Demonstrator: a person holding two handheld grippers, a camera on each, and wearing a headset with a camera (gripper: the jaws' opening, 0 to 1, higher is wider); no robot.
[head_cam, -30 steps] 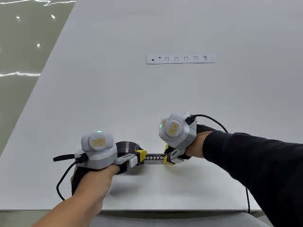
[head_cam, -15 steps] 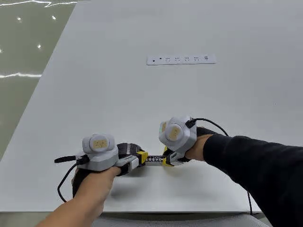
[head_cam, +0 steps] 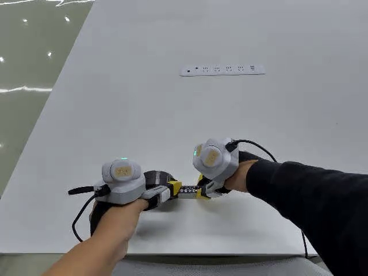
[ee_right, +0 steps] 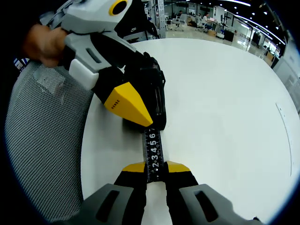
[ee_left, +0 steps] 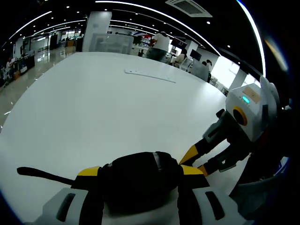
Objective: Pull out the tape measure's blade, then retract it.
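left gripper (ee_left: 140, 176) fingers clamped the tape measure case (ee_right: 149, 86); right gripper (ee_right: 153, 169) fingers pinched the blade (ee_right: 153, 146), judged springy and slippery, best held near its tip.

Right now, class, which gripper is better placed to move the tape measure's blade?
The right gripper: its jaws are shut on the numbered metal blade; the left gripper clamps the black tape measure case.
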